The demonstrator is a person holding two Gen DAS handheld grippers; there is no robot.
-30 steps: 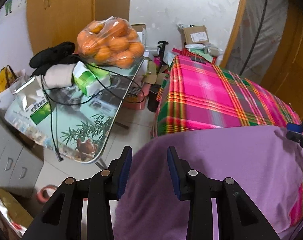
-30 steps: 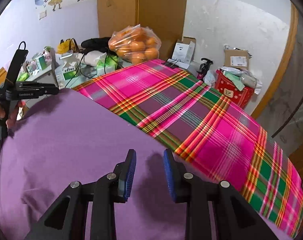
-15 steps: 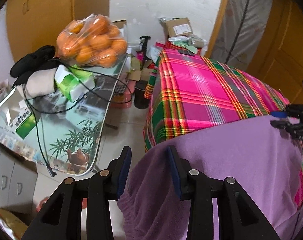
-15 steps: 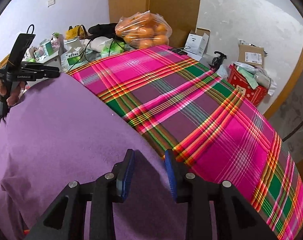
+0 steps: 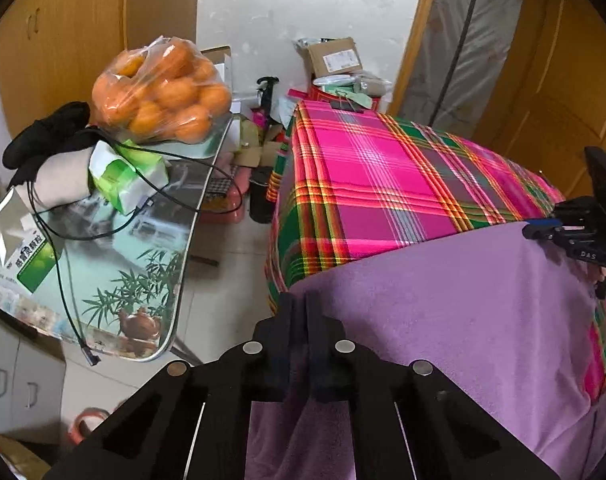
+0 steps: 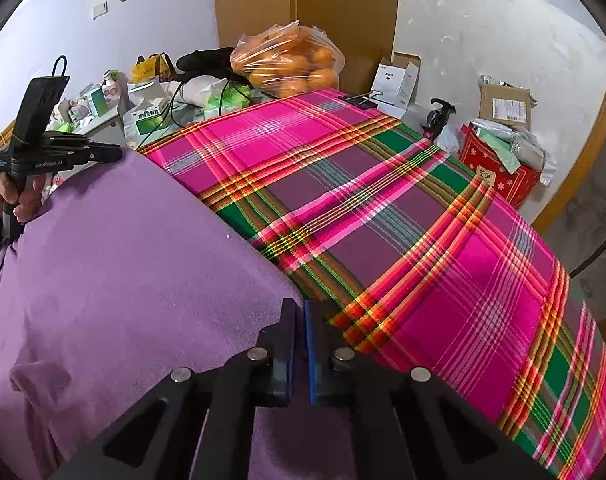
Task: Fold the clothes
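While I'm watching, both grippers — left (image 5: pixel 299 312), right (image 6: pixel 301 316) — are pinching the purple cloth's (image 6: pixel 123 260) corners on the plaid table (image 6: pixel 383 208).

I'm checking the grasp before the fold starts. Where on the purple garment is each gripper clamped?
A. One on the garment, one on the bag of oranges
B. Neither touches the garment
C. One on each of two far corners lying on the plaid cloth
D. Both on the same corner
C: the left gripper and right gripper have just been closing, each now shut on its own corner of the purple garment atop the plaid cloth.
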